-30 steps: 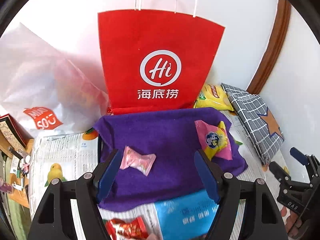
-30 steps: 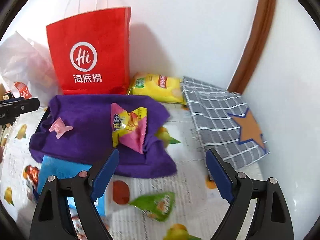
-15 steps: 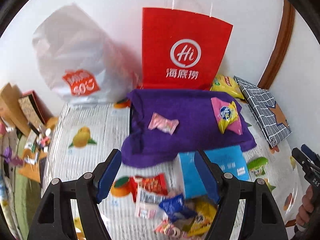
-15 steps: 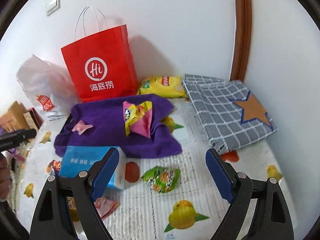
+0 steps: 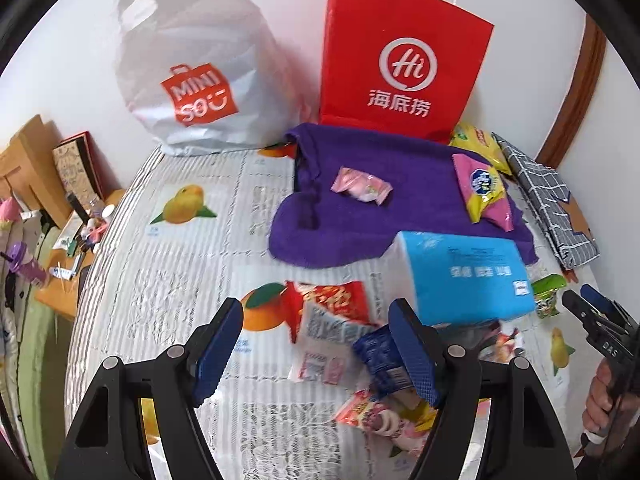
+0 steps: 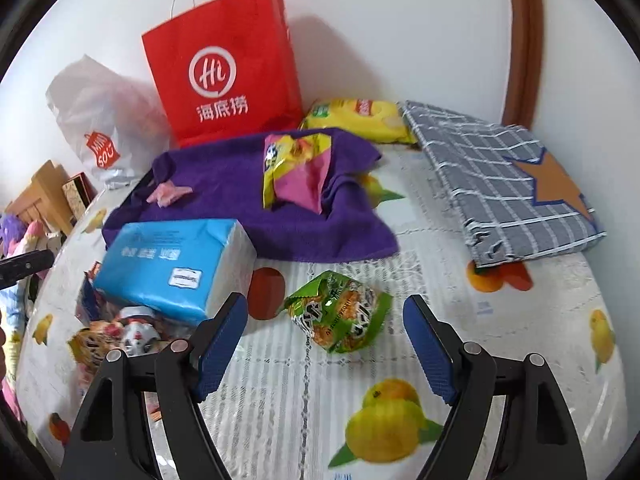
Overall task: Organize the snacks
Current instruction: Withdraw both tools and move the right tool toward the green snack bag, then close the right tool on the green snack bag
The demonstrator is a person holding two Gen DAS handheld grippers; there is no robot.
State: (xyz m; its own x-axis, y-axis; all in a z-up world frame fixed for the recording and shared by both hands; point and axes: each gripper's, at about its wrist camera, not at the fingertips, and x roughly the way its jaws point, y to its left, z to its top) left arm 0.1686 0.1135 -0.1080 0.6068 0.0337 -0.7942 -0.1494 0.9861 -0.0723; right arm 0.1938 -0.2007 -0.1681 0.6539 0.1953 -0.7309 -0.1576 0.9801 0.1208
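Your right claw (image 6: 326, 350) stands wide apart with nothing in it; its jaws have just been closing a little, and the crumpled green foil snack packet (image 6: 340, 312) lies on the fruit-print tablecloth (image 6: 304, 400) just ahead, between the line of the two blue pads but not touched by them. Your left claw (image 5: 316, 344) is also open and empty, above a loose heap: a red-and-white snack sachet (image 5: 328, 320) directly ahead, a small dark-blue wrapper (image 5: 376, 354) against the right pad. The blue tissue pack (image 5: 460, 276) sits just beyond and right of it. Farther ahead, a pink wrapped candy (image 5: 362, 184) and a pink-and-yellow packet (image 5: 482, 190) rest on the purple towel (image 5: 336, 228).

Risks, as I judge them: squeezing hard could crush the green packet's contents, and slick foil may slide out. On the left, overlapping wrappers mean you could pinch two at once or nudge the pile.
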